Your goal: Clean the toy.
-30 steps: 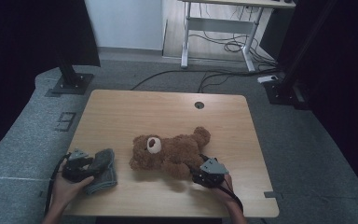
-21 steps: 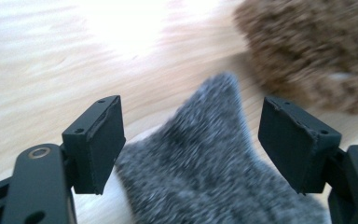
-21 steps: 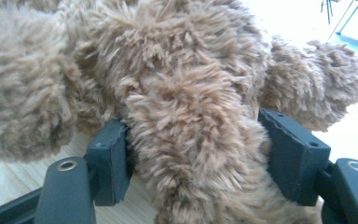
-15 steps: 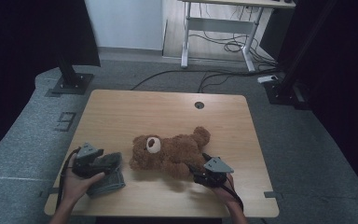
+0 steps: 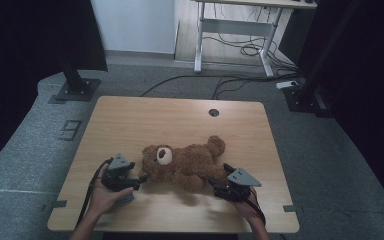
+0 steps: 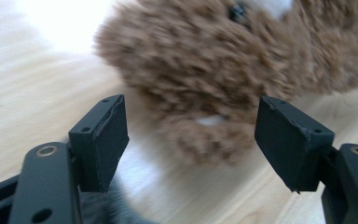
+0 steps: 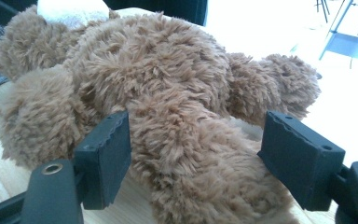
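A brown teddy bear (image 5: 185, 162) lies on its back across the wooden table (image 5: 180, 117), head to the left with a white muzzle. My left gripper (image 5: 139, 179) is open right beside the bear's head. In the left gripper view the jaws (image 6: 191, 140) stand wide apart, and the blurred head and ear of the bear (image 6: 205, 70) sit just ahead of them. My right gripper (image 5: 215, 185) is open at the bear's lower leg. In the right gripper view its jaws (image 7: 196, 154) straddle a furry leg (image 7: 191, 154) without closing on it.
A grey cloth (image 5: 126, 198) lies under my left hand near the front edge; a bit of the cloth (image 6: 112, 210) peeks up between the left jaws. The table has a round cable hole (image 5: 213, 112) at the back. Black stand bases (image 5: 75, 90) and cables (image 5: 230, 82) lie on the floor beyond.
My left gripper has moved right off the grey cloth to the bear's head. The right gripper has hardly moved at the bear's leg.
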Motion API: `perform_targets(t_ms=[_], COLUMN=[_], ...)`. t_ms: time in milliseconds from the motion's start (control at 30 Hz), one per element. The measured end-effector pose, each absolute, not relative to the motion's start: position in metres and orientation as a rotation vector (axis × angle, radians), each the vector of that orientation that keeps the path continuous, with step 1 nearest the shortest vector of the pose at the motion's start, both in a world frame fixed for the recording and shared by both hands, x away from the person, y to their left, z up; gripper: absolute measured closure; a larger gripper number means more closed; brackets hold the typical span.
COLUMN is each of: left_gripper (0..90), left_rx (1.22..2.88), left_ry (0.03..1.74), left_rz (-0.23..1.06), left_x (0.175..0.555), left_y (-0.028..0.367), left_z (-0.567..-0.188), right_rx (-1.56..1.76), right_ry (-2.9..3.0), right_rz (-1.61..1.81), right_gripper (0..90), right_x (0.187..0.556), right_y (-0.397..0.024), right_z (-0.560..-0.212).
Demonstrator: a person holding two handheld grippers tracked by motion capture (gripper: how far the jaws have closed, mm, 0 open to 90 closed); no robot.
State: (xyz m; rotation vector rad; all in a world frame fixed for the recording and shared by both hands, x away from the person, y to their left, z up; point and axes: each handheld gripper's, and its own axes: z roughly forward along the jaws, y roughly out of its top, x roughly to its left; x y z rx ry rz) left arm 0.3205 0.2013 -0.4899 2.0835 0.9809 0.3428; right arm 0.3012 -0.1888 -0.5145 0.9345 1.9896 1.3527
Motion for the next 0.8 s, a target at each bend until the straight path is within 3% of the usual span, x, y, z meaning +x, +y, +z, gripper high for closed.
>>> perform_targets(t_ms=[200, 367, 600, 800], left_gripper=[29.7, 30.5, 30.3, 29.8], left_rx=[2.205, 2.188, 2.164, 2.084], left_ry=[0.969, 1.000, 1.026, 0.999], left_rz=[0.363, 0.368, 0.369, 0.399], left_x=[0.332, 0.348, 0.369, 0.354], left_y=[0.165, 0.157, 0.154, 0.169], left_z=[-0.507, -0.506, -0.506, -0.493], right_rx=[0.947, 0.978, 1.036, 1.054], right_ry=[2.048, 2.033, 1.988, 1.958], right_rz=[1.285, 1.238, 1.244, 1.325], right_gripper=[31.1, 35.2, 34.7, 30.1], right_x=[0.309, 0.320, 0.341, 0.333], right_y=[-0.181, -0.176, -0.178, -0.187], right_z=[-0.525, -0.528, -0.530, -0.520])
